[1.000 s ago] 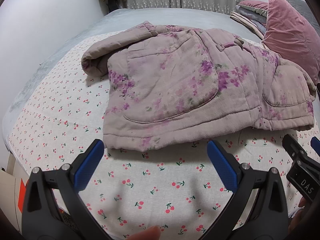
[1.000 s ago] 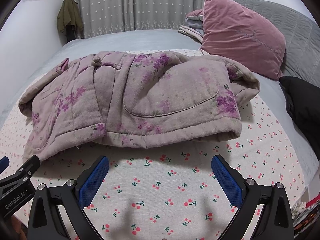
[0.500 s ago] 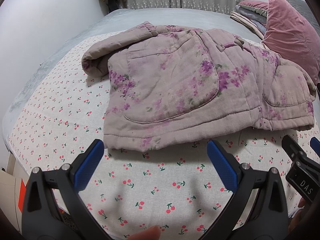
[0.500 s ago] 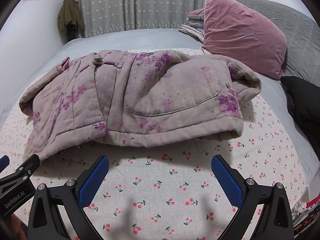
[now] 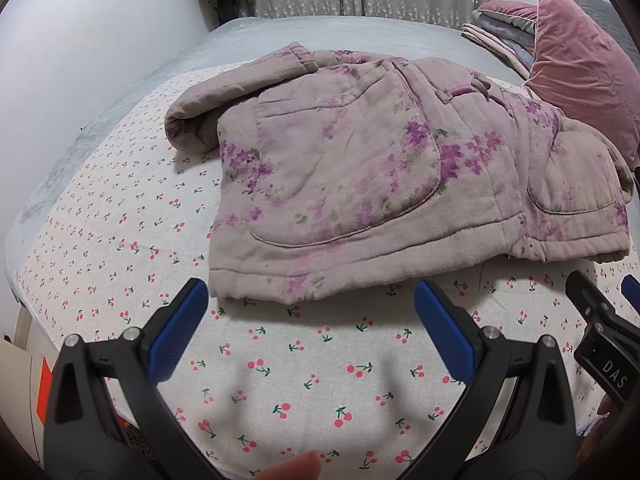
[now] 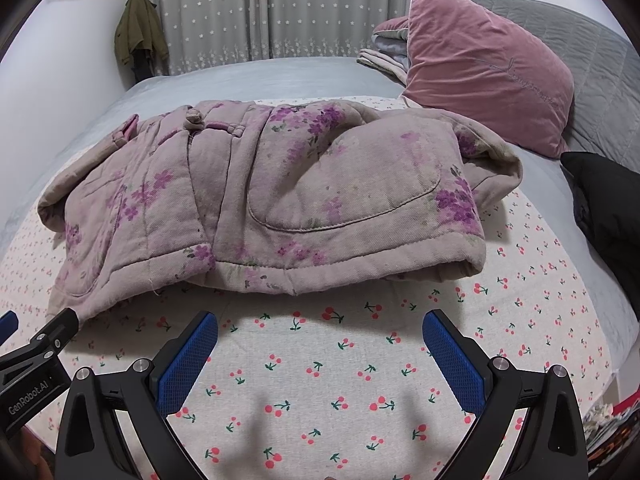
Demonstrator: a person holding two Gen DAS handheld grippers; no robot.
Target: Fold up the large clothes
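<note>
Quilted and faded, a lilac jacket (image 5: pixel 360 184) printed with purple flowers lies face up in the middle of a cherry-print sheet (image 5: pixel 120 240) spread over a grey bed (image 6: pixel 256 76), its hem toward the cameras and its two patch pockets showing. Both sleeves are already turned in against the body, the rolled cuffs bulging at either side, so the garment reads as partly folded.

Little has changed over the past second: the jacket has not moved, and the right wrist view has only crept a shade closer to the hem. That suggests a pause before the next fold, likely lifting the hem toward the collar.

The left gripper (image 5: pixel 308 320) hovers just short of the hem with its blue pads spread wide and nothing between them. The right gripper (image 6: pixel 320 344) does the same beside it, equally wide and empty; each appears at the edge of the other's view.

A pink velvet pillow (image 6: pixel 488 76) and a stack of folded bedding (image 5: pixel 500 36) sit beyond the jacket, a dark garment (image 6: pixel 604 208) lies at the bed's right edge, and an olive coat (image 6: pixel 140 36) hangs by the star-patterned curtain (image 6: pixel 272 8).

The jacket's collar and back are hidden, and how the sleeves lie underneath cannot be made out. Of the person, only a fingertip (image 5: pixel 292 470) shows.
</note>
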